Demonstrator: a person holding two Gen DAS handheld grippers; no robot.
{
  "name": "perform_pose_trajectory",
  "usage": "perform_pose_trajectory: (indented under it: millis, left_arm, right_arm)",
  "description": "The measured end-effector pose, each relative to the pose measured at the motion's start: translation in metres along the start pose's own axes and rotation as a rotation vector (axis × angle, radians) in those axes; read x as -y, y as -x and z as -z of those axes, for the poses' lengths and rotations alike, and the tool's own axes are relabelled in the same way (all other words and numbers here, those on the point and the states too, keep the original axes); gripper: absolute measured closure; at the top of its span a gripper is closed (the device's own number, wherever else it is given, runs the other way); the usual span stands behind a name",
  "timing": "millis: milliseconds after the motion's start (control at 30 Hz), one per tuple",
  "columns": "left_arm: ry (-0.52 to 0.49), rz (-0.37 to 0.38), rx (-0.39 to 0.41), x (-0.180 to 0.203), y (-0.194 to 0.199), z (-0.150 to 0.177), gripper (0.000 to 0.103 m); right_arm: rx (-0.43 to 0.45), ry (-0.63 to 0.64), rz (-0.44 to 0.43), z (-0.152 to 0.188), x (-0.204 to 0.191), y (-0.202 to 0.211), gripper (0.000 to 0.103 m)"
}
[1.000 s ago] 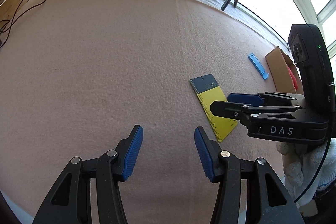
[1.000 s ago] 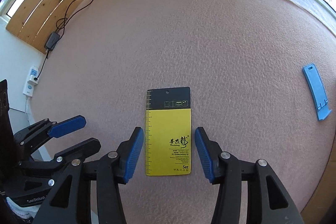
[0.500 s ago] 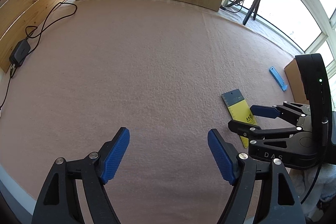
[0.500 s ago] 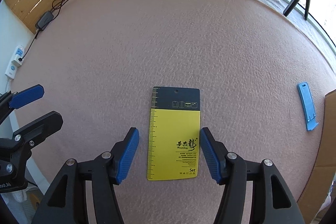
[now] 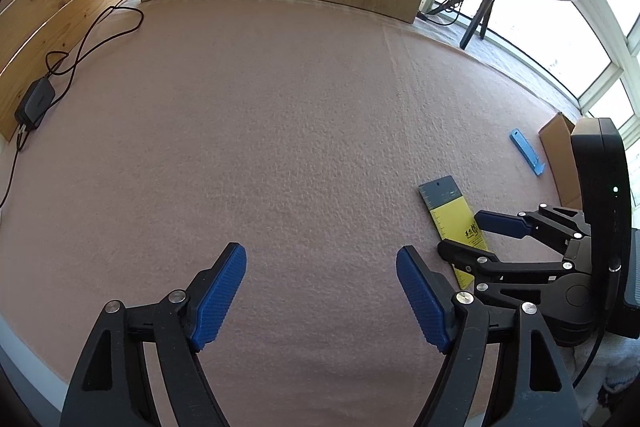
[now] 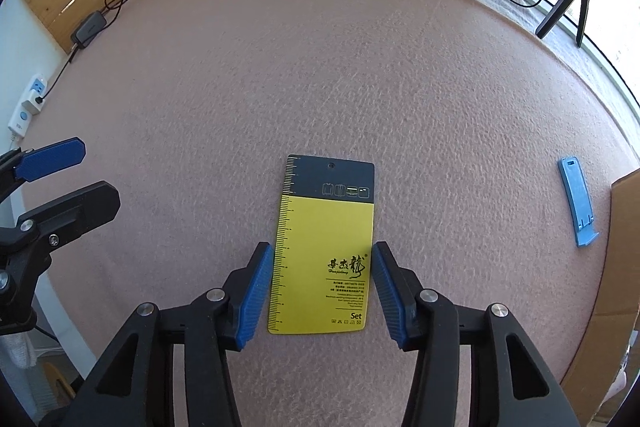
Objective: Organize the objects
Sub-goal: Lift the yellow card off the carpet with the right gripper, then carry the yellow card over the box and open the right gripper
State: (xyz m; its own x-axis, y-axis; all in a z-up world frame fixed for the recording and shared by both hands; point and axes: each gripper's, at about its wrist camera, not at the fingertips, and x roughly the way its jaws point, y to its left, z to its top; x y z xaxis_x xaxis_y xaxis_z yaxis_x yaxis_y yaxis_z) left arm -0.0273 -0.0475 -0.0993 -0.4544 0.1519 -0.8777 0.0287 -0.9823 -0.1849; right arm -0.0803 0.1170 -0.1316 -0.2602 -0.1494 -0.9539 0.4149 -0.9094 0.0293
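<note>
Right tongs point(image 6: 318, 293) gaping, straddling yellow card point(image 6: 324, 251); left tongs point(image 5: 320, 301) gaping over pink felt counter point(image 5: 280, 115); blue clip point(image 6: 576, 205) lying beside cardboard box point(image 6: 616, 267).

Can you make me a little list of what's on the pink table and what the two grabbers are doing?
surface: pink felt table
card: yellow and dark card with a ruler edge, lying flat
right gripper: open, one finger on each side of the card
left gripper: open, over bare felt, holding nothing
blue plastic piece: flat, right of the card
cardboard box: at the right edge
power adapter: far left, with cable
</note>
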Motion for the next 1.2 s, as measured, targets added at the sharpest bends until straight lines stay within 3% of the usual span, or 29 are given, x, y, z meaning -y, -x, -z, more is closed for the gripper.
perform_pose_trajectory:
  millis: [233, 500, 867, 1200]
  left_arm:
    - [-0.029, 0.024, 0.004, 0.017, -0.001, -0.009, 0.022]
    - [-0.094, 0.064, 0.008, 0.057, -0.006, -0.021, 0.022]
    - [-0.201, 0.138, -0.002, 0.135, -0.024, -0.038, 0.022]
    - [-0.253, 0.19, -0.018, 0.193, -0.045, -0.057, 0.022]
  right_arm:
    - [0.035, -0.09, -0.041, 0.012, 0.021, 0.02, 0.057]
    - [0.121, -0.238, -0.048, 0.037, 0.078, 0.068, 0.057]
    - [0.217, -0.453, 0.043, 0.084, 0.18, 0.124, 0.057]
    - [0.216, -0.563, 0.129, 0.115, 0.243, 0.135, 0.057]
